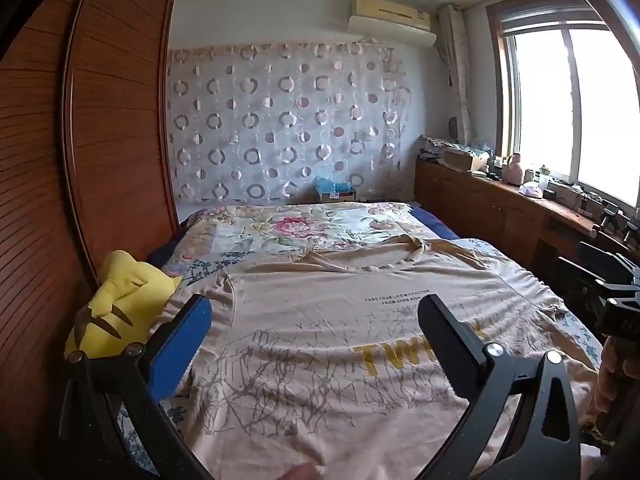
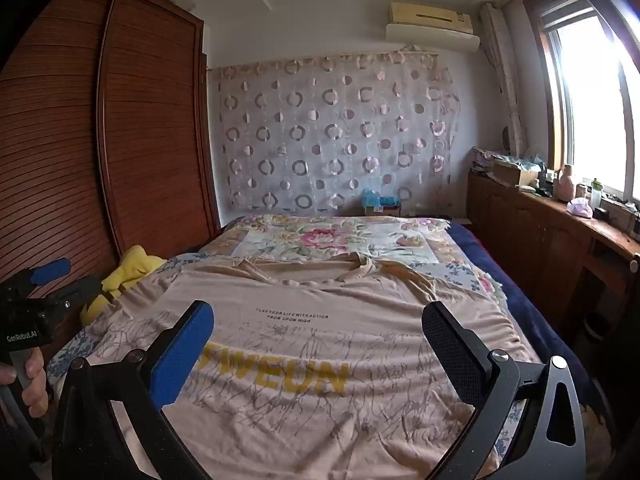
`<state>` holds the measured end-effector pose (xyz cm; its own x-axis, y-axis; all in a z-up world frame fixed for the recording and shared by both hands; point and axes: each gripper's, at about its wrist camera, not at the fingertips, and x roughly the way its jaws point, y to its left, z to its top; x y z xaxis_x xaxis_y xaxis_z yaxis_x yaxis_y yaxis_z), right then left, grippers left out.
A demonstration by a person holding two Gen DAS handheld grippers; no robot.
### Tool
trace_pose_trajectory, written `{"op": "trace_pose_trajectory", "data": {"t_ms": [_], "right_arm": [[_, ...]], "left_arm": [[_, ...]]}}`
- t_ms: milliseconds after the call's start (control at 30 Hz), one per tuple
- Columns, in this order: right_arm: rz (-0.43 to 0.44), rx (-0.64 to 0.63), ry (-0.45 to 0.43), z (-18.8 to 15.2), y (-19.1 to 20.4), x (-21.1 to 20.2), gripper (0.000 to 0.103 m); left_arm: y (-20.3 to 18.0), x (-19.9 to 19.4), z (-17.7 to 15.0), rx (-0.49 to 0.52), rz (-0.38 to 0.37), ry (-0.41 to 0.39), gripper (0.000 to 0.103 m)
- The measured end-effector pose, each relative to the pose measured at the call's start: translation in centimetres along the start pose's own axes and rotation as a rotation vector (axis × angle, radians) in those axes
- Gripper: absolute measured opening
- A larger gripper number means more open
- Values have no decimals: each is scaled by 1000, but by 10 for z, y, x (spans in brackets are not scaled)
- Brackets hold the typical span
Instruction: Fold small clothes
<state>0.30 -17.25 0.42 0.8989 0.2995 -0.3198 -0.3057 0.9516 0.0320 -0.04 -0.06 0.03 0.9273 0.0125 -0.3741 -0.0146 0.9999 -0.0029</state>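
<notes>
2 grippers, left gripper (image 1: 316, 320) and right gripper (image 2: 318, 326), hover with jaws spread wide, empty, above a soft beige T-shirt (image 2: 304, 344) lying flat, lightly rippled, on the floral bedspread (image 2: 344, 240). A yellow plush (image 1: 116, 300), possibly a pillow, sits at the bed's left edge.

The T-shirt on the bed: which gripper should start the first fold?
Probably either: both the left gripper and right gripper hover open over the flat T-shirt. The left sits nearer the yellow toy side, so it suits that edge.
</notes>
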Motion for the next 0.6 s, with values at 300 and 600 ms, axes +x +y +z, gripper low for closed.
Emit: {"op": "trace_pose_trajectory", "data": {"t_ms": [300, 600], "right_arm": [[-2, -7, -9, 0, 1, -1, 103], [-4, -3, -11, 1, 1, 0, 103]], "left_arm": [[1, -1, 2, -6, 3, 0, 103], [6, -4, 4, -5, 1, -2, 103]]}}
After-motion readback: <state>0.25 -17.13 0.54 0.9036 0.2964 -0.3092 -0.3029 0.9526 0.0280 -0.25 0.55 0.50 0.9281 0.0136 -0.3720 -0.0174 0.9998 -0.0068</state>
